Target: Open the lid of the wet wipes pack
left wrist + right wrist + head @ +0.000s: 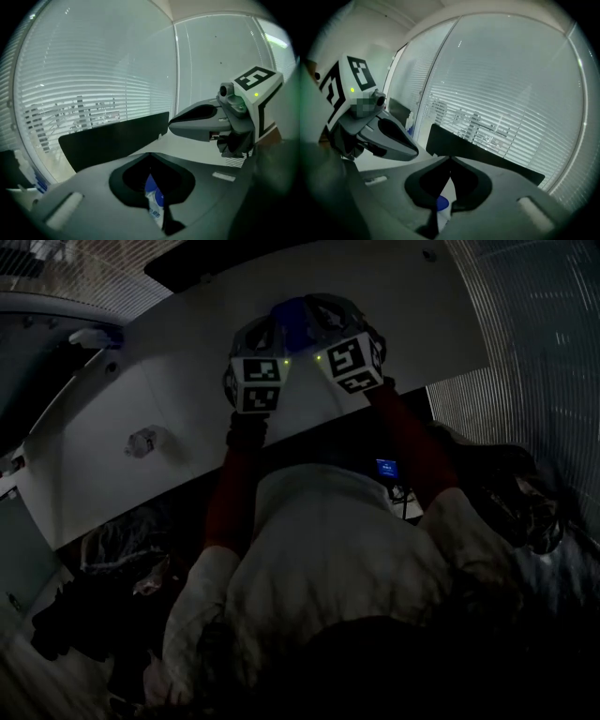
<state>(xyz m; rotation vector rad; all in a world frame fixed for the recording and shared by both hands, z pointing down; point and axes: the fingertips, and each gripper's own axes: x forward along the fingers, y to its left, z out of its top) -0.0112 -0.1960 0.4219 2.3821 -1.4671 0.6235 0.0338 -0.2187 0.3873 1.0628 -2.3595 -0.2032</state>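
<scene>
The head view is dark. Both grippers are raised close together over the white table (pixel 112 456), their marker cubes side by side. A blue and white wet wipes pack (pixel 298 320) hangs between them. My left gripper (pixel 272 334) is shut on the pack (pixel 154 200), and a thin white-and-blue strip shows in its closed jaws (pixel 151 164). My right gripper (pixel 333 320) is shut on another edge of the pack (pixel 443 205), its jaws (pixel 450 164) pressed together. Each gripper view shows the other gripper alongside: the right one (pixel 211 123), the left one (pixel 386 137). The pack's lid is hidden.
A small clear object (pixel 141 440) lies on the table's left part. A black flat panel (pixel 112 138) stands at the table's far edge before window blinds (pixel 93 70). Dark bags (pixel 511 498) sit to the right, and a small lit screen (pixel 386 468) shows below the grippers.
</scene>
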